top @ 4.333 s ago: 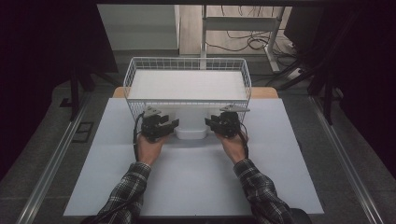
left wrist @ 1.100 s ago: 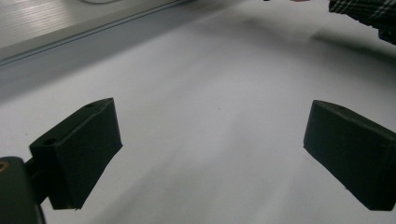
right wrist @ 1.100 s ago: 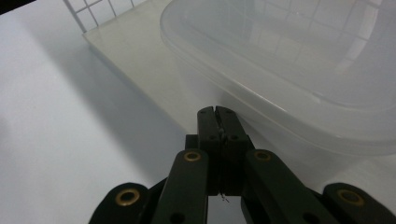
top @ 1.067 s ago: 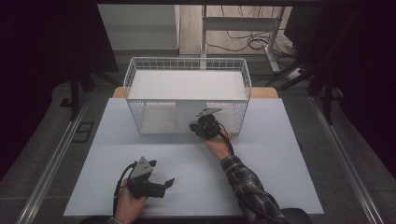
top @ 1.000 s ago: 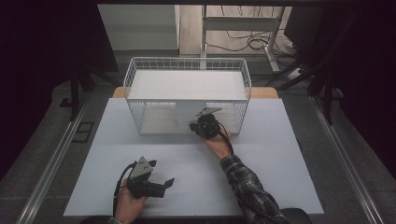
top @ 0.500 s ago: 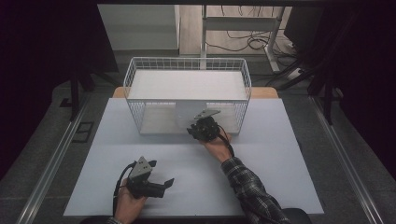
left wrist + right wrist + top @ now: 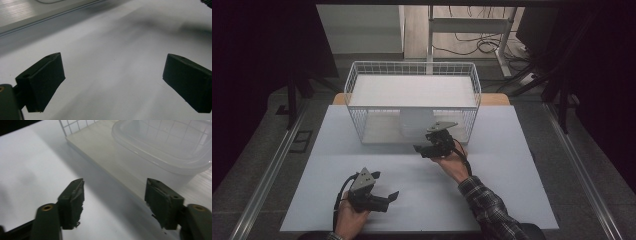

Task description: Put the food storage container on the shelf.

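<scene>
Under the wire rack (image 7: 412, 85) sits the clear tub (image 7: 170, 147), just ahead of the right gripper (image 7: 115, 202), whose jaws have just been opening, nothing between them. Back straight out, low, clear of the wires. Left gripper (image 7: 112, 82) rests spread, empty, on the table (image 7: 512, 200).

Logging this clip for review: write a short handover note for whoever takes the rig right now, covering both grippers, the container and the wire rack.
Right gripper: jaws have just been opening, nothing between them, just in front of the wire rack.
Left gripper: open and empty, low over the white table, near the person.
Clear plastic container: sits on the rack's lower level, released.
Done: container placed under the shelf.
Left: probably just draw the right gripper clear.
</scene>
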Demonstrator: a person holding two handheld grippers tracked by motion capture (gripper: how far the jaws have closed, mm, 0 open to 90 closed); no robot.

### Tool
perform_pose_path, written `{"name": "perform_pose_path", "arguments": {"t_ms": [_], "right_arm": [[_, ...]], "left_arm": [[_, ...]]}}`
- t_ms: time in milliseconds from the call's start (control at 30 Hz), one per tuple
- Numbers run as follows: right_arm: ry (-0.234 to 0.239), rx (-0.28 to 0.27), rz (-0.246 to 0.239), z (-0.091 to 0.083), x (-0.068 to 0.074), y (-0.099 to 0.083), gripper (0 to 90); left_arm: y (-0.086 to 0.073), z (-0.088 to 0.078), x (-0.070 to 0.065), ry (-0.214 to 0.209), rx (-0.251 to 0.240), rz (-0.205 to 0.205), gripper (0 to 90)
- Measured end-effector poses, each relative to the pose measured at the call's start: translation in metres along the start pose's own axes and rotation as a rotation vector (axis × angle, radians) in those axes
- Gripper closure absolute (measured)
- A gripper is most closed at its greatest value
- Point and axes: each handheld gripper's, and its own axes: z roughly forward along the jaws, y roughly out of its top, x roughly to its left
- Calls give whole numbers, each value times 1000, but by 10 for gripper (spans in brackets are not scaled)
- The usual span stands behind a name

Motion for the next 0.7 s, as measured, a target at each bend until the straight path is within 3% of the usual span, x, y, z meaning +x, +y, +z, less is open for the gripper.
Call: {"name": "perform_pose_path", "arguments": {"t_ms": [367, 700], "right_arm": [[25, 1, -10, -21, 3, -11, 120], [39, 7, -24, -41, 9, -24, 52]], "left_arm": [[0, -1, 1, -11, -7, -15, 29], [0, -3, 1, -6, 0, -15, 30]]}}
